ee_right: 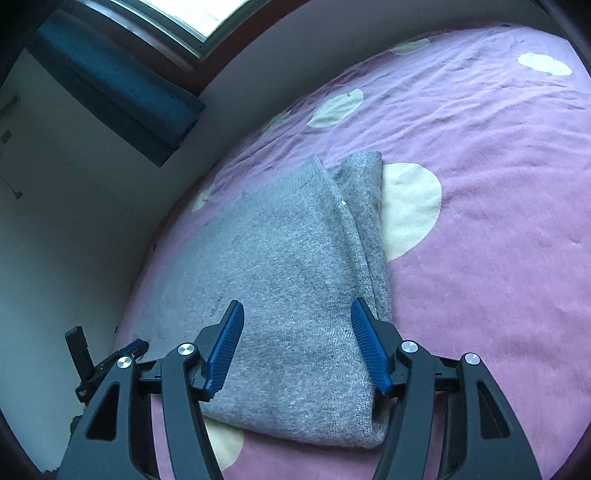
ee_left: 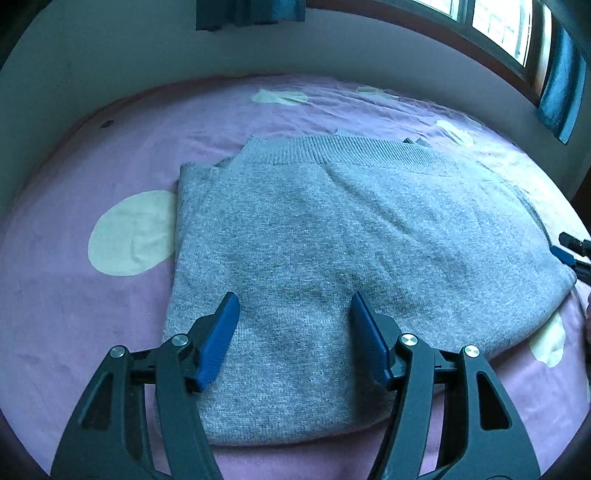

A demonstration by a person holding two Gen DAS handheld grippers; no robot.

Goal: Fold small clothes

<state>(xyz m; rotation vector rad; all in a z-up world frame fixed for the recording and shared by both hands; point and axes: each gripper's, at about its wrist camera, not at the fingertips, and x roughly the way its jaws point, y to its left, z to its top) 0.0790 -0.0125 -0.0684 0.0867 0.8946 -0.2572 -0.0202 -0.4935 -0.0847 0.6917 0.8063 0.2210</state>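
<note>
left hand-held gripper [ee_left: 294,308] agape, empty | right hand-held gripper [ee_right: 297,314] same | sweater [ee_left: 332,240] ribbed hem: left view only

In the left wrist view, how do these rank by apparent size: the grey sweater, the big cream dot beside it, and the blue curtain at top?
1. grey sweater
2. cream dot
3. blue curtain, cut off by the frame, so unsure.
</note>
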